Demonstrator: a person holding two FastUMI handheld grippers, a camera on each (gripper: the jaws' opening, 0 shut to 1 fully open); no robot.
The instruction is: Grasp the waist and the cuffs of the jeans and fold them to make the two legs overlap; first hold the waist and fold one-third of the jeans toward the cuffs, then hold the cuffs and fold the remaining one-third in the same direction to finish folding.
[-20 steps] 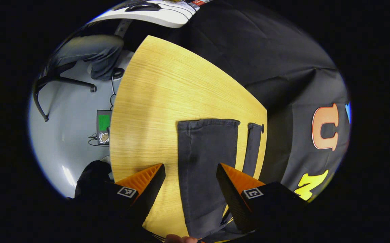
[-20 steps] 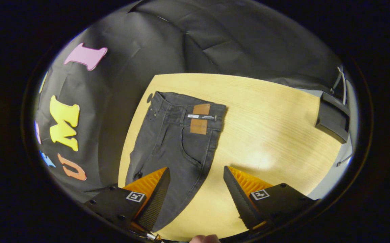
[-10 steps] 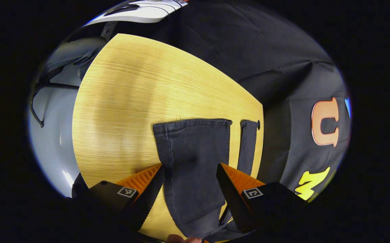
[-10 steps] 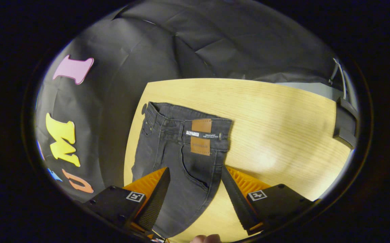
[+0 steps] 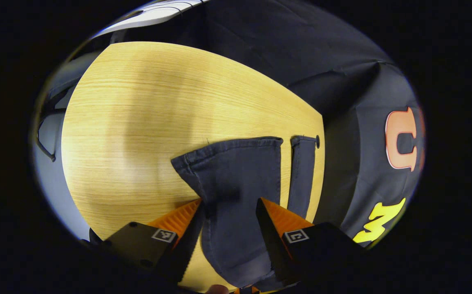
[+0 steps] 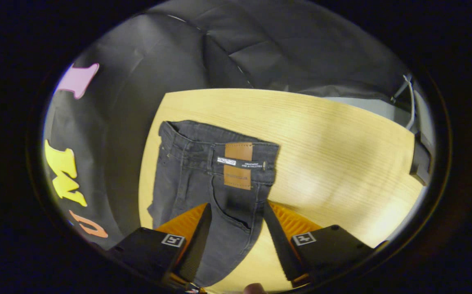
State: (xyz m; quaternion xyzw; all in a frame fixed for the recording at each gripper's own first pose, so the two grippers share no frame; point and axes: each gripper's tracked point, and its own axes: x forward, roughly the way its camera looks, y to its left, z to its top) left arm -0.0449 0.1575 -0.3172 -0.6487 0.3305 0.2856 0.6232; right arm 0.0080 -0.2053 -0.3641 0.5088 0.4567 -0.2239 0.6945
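Dark grey jeans (image 5: pixel 240 171) lie flat on the light wooden table (image 5: pixel 137 122), along the edge by the black wall. In the left gripper view the cuffs (image 5: pixel 236 145) point away from me, and the second leg (image 5: pixel 301 171) lies to the right. My left gripper (image 5: pixel 228 200) is open, its fingers straddling the nearer leg just below the cuff. In the right gripper view the waist (image 6: pixel 203 147), with its brown leather patch (image 6: pixel 238 165), points away from me. My right gripper (image 6: pixel 236 204) is open, straddling the hip and pocket area.
The black cloth wall (image 5: pixel 342 81) hangs right beside the jeans. Bare table (image 6: pixel 334 143) stretches away on the other side. A dark box (image 6: pixel 419 161) sits past the table's far corner. Grey floor (image 5: pixel 45 143) shows beyond the table's edge.
Both grippers have come closer to the jeans and now straddle the cloth. Each finger gap has narrowed a little. The near cuff's left corner now looks skewed outward.
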